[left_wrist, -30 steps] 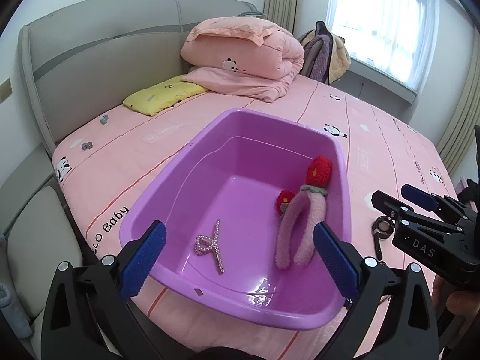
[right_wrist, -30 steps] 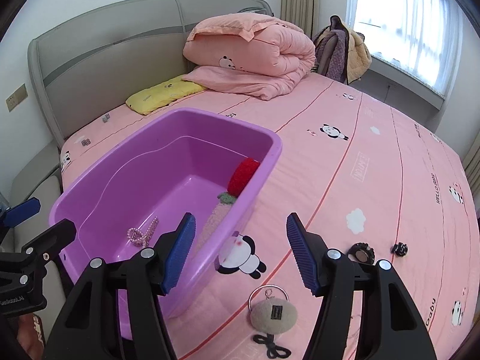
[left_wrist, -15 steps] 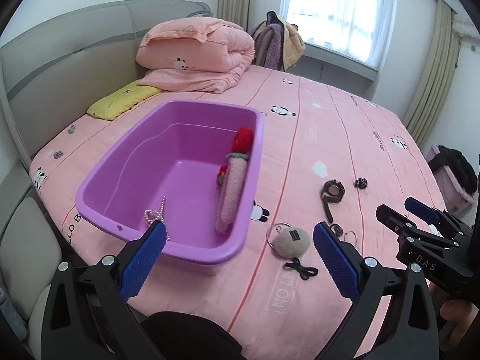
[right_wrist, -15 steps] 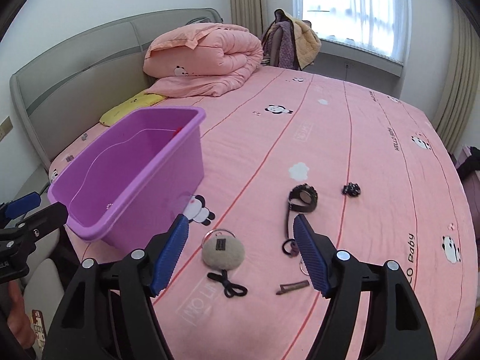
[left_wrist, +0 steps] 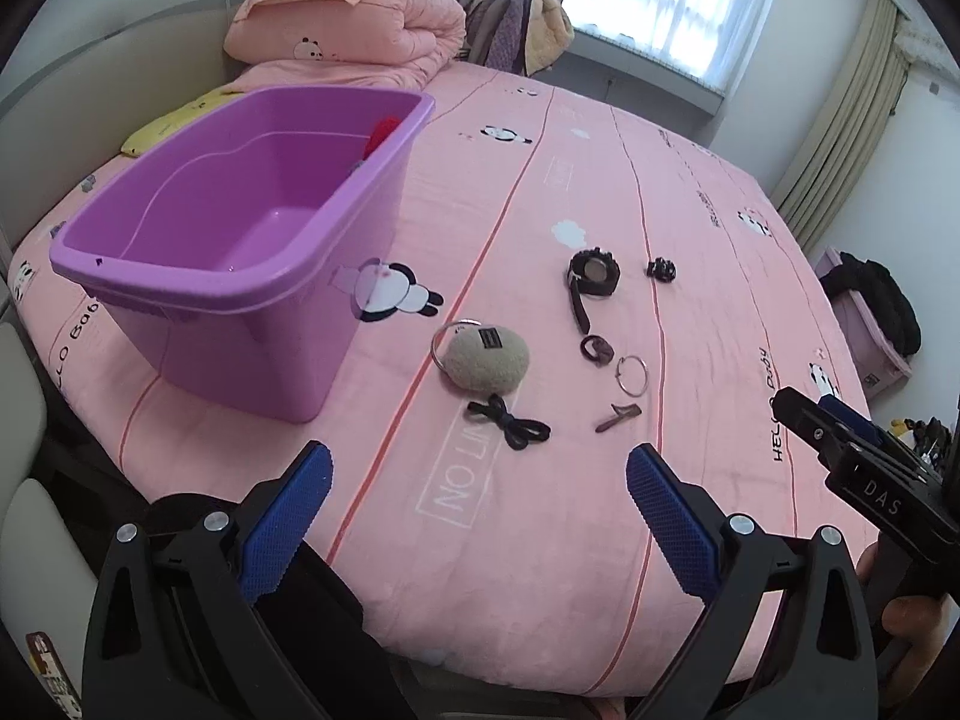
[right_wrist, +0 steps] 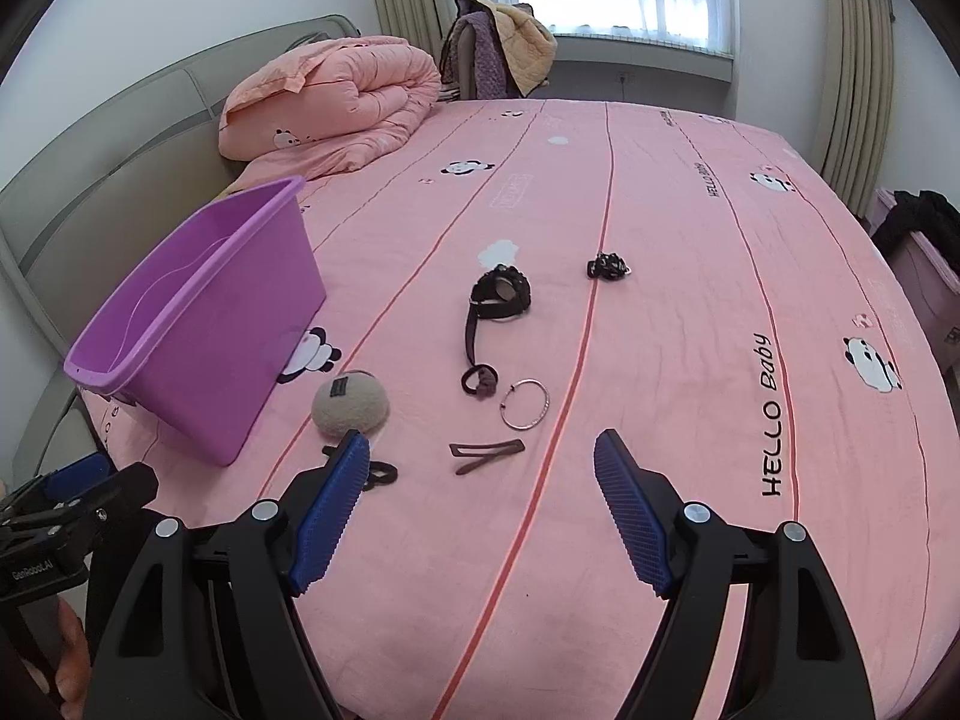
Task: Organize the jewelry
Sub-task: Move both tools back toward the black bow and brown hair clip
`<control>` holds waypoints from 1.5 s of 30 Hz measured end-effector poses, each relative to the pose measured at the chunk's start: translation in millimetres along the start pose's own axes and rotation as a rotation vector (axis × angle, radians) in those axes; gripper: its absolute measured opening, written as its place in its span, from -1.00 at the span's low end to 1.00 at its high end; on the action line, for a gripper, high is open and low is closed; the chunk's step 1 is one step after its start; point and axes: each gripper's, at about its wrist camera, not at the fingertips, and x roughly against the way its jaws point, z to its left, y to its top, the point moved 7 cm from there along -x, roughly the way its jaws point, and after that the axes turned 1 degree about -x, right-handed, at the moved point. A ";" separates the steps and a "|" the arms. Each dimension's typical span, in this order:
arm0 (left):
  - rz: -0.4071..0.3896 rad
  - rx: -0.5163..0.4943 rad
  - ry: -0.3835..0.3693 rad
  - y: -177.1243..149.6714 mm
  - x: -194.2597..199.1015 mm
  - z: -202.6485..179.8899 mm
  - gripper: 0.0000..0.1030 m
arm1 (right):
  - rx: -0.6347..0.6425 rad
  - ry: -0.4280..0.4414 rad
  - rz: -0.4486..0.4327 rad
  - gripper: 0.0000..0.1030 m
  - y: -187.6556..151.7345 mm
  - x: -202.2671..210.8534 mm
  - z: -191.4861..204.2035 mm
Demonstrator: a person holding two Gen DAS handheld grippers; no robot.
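Note:
Small pieces lie loose on the pink bed: a black watch (right_wrist: 498,294), a black claw clip (right_wrist: 607,267), a brown hair tie (right_wrist: 480,381), a silver hoop (right_wrist: 525,403), a brown flat clip (right_wrist: 486,453), a black bow tie (left_wrist: 510,423) and a beige plush keyring (left_wrist: 486,360). The purple tub (left_wrist: 240,276) stands to their left, with something red (left_wrist: 381,133) showing inside. My right gripper (right_wrist: 483,441) hovers just short of the flat clip, its jaws opening with nothing between them. My left gripper (left_wrist: 479,462) is open and empty, near the bed's front edge.
A folded pink quilt (right_wrist: 336,102) and a yellow pillow (left_wrist: 162,132) lie at the headboard. A chair draped with clothes (right_wrist: 498,42) stands by the window. A pink box with dark clothes (left_wrist: 870,324) sits on the floor at the right.
Both grippers have swung right, away from over the tub, to the loose pieces on the bed. The right jaws have spread wider.

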 end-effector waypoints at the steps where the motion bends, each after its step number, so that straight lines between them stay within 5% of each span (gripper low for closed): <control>1: 0.009 -0.002 0.001 -3.0 -4.6 -2.7 0.88 | -0.004 -0.004 0.005 0.44 -1.6 -2.2 -1.9; 19: 0.090 0.043 0.045 -20.7 -90.4 -0.8 0.88 | -0.051 0.009 0.096 0.44 -39.9 -65.0 -35.1; 45: 0.157 0.063 0.101 -16.9 -181.6 8.4 0.88 | 0.069 0.030 0.157 0.44 -33.7 -173.5 -21.0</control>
